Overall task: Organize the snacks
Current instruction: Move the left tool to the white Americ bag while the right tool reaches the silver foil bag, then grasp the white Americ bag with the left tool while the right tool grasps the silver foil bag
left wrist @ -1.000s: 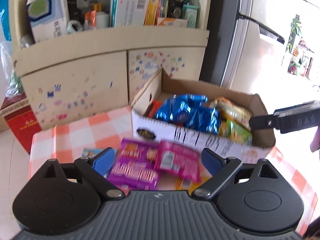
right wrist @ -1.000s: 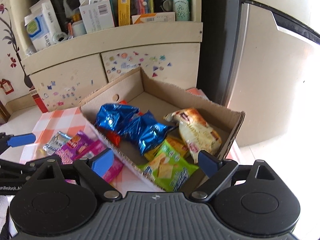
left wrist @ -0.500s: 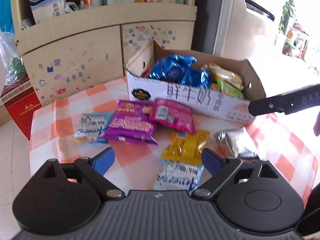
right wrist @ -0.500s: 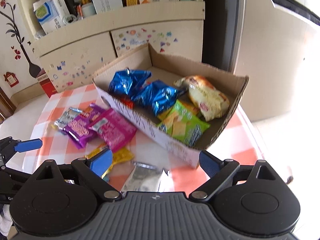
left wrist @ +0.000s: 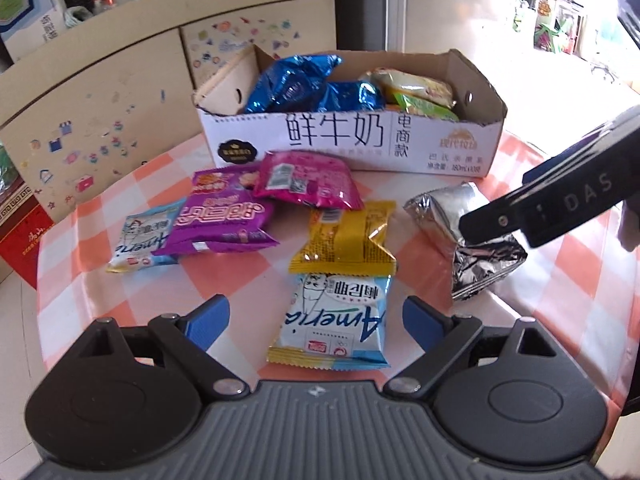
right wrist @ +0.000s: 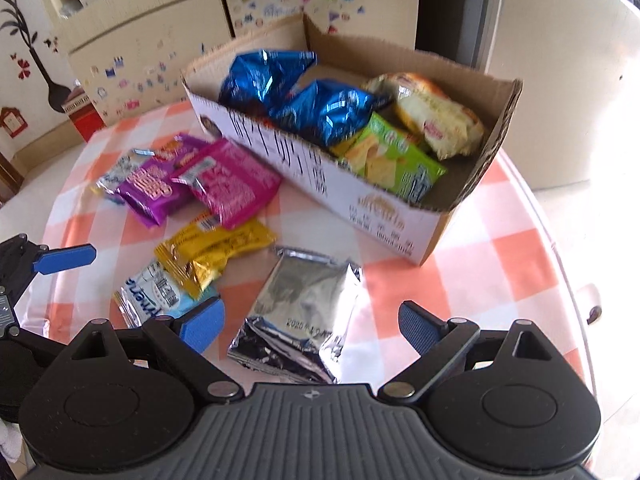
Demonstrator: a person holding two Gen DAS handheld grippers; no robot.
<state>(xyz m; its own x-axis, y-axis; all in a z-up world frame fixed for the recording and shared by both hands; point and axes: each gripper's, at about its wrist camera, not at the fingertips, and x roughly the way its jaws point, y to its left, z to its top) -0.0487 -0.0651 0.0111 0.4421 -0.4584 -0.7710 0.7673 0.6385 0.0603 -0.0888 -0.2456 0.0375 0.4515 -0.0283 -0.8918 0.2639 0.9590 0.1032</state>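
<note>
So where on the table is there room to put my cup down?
Bare cloth lies left of the pale blue packet, and right of the silver packet past the box corner. Between box and yellow packet it is crowded.

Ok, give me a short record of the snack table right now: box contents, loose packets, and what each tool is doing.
box: open cardboard, holds blue bags, green packet, pale yellow packet
loose on tablecloth: silver packet, yellow packet, two light-blue packets, purple packet, pink packet
left tool: open, above the nearer light-blue packet
right tool: open, above silver packet
</note>
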